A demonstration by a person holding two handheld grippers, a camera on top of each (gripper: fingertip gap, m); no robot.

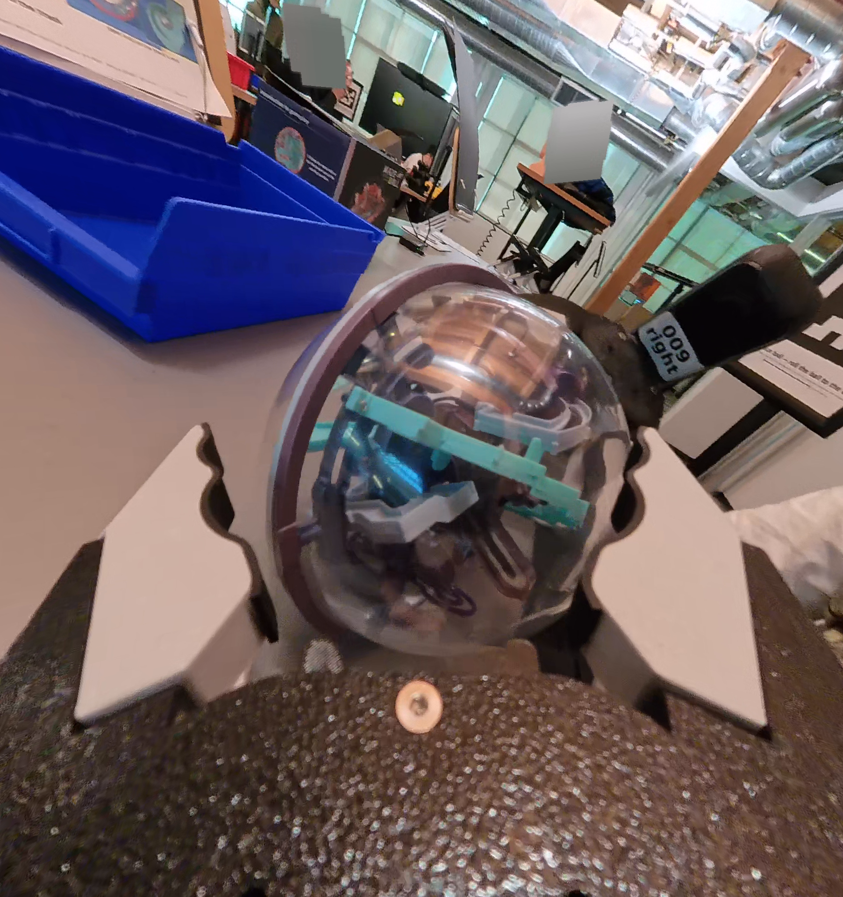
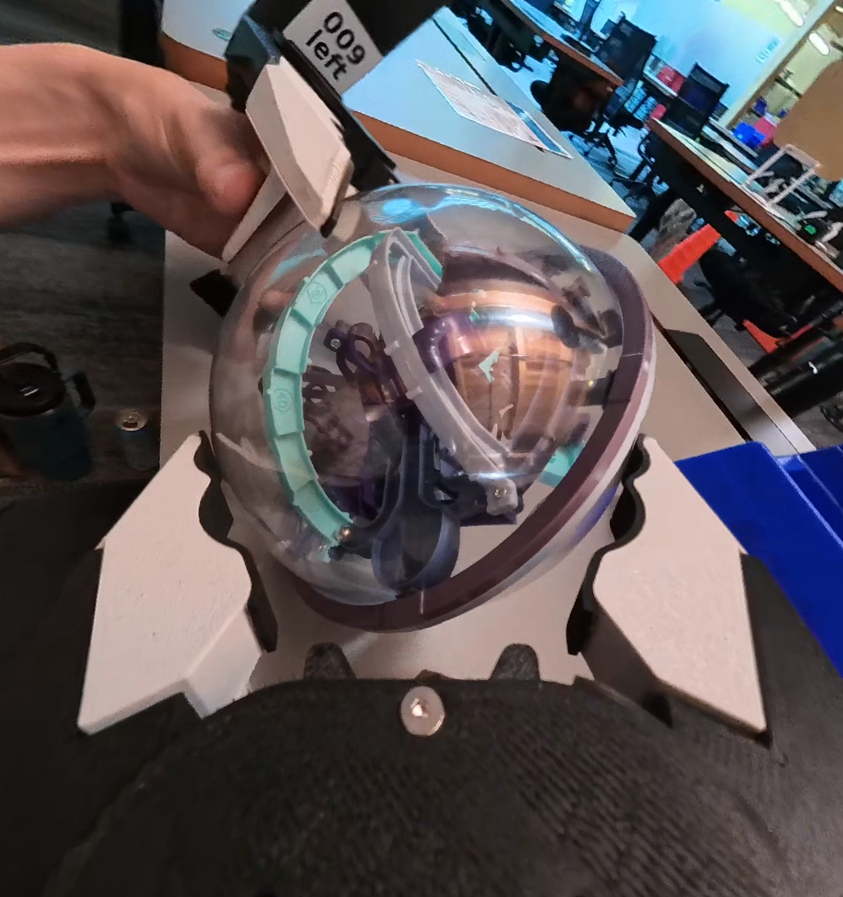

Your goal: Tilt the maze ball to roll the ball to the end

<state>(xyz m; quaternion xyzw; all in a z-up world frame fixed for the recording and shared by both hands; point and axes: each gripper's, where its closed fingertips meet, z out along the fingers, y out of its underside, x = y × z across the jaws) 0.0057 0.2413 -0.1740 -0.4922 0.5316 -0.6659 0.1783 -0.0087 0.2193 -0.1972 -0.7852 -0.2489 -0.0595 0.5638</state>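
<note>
Bare hand [image 2: 133, 145] at upper left, gripping left gripper [image 1: 422, 466] angled down. Clear maze ball [image 2: 410, 398] at frame centre above grey table [image 1: 70, 388], purple seam ring tilted diagonally. Left gripper and right gripper [image 2: 422, 466] spread wide, apparently clasping the ball; contact uncertain.

surface: pale grey table [image 1: 94, 388] | on it: blue bin [image 1: 191, 252] at one side

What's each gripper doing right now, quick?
Left gripper: fingers wide apart, the maze ball sits between them; contact unclear.
Right gripper: fingers wide, both against the same ball, holding it.
</note>
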